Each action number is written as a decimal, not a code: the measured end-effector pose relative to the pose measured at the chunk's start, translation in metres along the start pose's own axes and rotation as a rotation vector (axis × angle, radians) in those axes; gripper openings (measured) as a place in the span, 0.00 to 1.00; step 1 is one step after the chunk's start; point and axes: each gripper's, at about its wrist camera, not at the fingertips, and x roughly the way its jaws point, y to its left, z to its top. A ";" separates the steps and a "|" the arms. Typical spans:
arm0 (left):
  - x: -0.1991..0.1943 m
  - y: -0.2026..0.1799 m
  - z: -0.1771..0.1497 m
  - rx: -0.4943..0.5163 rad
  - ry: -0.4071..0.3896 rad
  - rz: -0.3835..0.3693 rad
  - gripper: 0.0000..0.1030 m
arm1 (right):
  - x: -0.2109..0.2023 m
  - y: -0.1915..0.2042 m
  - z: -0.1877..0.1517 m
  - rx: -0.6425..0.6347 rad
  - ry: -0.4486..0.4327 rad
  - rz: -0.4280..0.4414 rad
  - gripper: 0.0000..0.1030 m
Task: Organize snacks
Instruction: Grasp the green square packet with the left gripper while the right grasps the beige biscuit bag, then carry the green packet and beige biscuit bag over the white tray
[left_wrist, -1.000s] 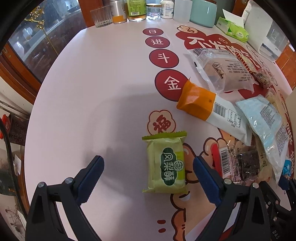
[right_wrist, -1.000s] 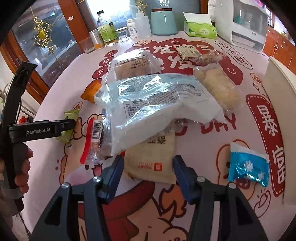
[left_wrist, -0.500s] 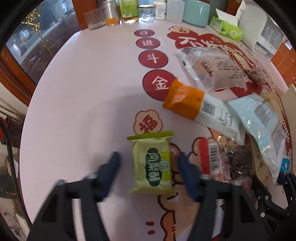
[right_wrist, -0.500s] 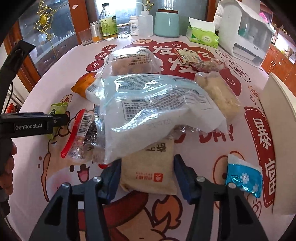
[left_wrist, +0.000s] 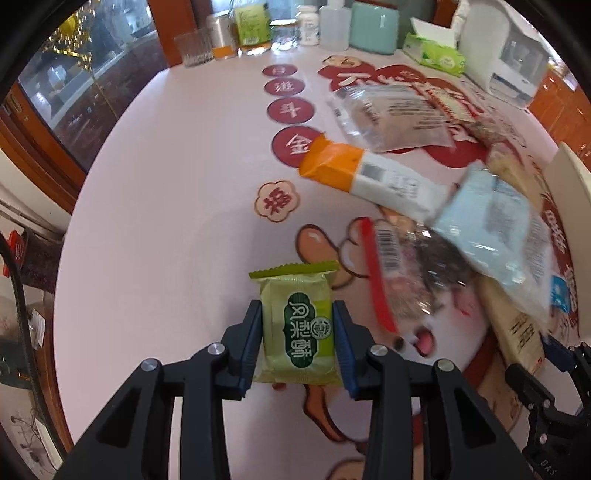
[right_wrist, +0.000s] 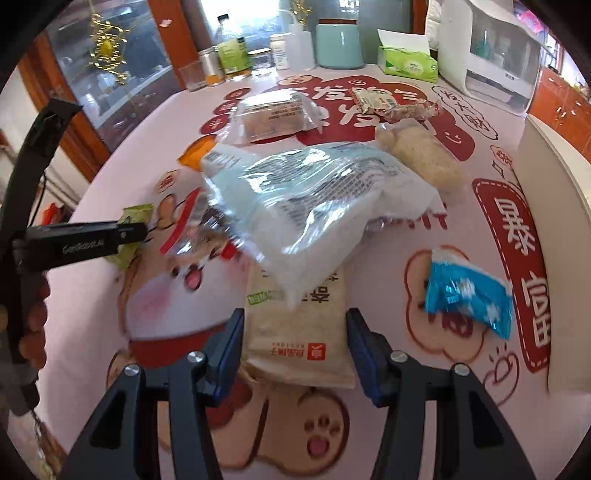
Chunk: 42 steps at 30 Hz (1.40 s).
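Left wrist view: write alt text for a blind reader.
The left gripper has just closed its jaws on a green snack packet over a pink printed tablecloth. More snack packets lie piled to the right.

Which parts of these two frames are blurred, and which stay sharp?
Left wrist view: the green snack packet is sharp, while the pale blue bag and the packets on the right are smeared. Right wrist view: the beige packet is fairly crisp; the small blue wrapper is streaked.

Tan snack pack (right_wrist: 295, 332) half under blurred clear bag (right_wrist: 317, 206).
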 end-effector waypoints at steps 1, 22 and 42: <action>-0.008 -0.005 -0.002 0.008 -0.011 -0.004 0.34 | -0.008 0.000 -0.004 -0.002 -0.010 0.017 0.52; -0.157 -0.197 0.010 0.168 -0.238 -0.178 0.34 | -0.185 -0.104 -0.032 -0.015 -0.330 -0.006 0.52; -0.160 -0.423 0.016 0.270 -0.186 -0.244 0.34 | -0.234 -0.300 -0.028 0.114 -0.366 -0.133 0.52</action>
